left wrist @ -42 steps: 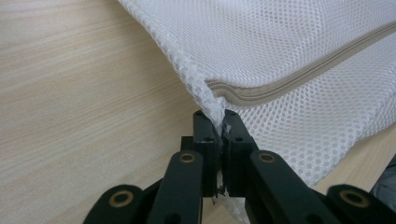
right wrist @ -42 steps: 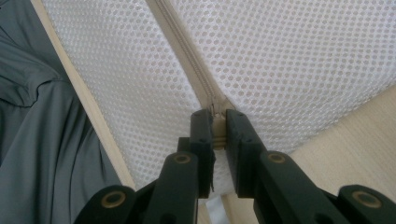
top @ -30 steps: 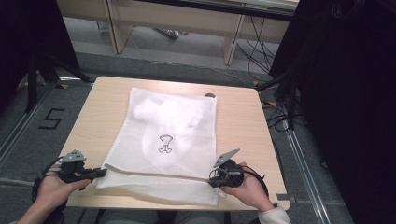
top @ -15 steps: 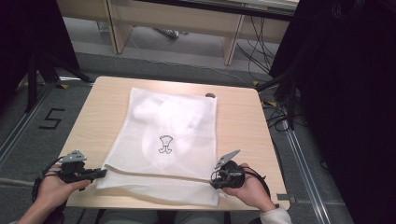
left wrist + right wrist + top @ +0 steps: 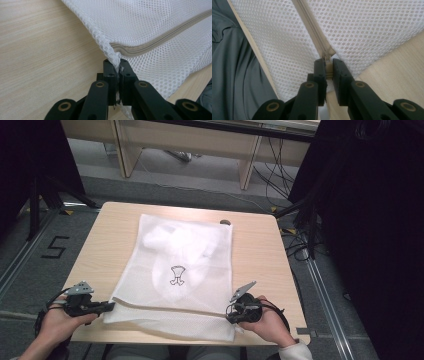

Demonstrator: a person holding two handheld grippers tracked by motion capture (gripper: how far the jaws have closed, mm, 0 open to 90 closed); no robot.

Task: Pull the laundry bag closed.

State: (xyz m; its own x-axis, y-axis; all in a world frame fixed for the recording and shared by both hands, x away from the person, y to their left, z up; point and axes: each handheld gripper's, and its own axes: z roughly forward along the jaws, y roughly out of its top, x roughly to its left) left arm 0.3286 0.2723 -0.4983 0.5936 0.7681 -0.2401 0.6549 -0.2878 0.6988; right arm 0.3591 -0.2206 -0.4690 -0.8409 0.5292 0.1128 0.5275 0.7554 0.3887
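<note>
Held steady since a second ago, nothing shifted. Left gripper clenched on mesh laundry bag corner, right gripper clenched on zipper pull. Bag flat on bench, near edge. Judged light, soft, floppy; best gripped at seams.

No change is visible: both grippers and the mesh bag occupy the same positions as earlier.

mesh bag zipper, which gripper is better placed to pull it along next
Right. The right gripper is clamped on the zipper pull at the end of the zipper. The left gripper pinches the mesh bag corner, likely best suited to anchoring it.
</note>
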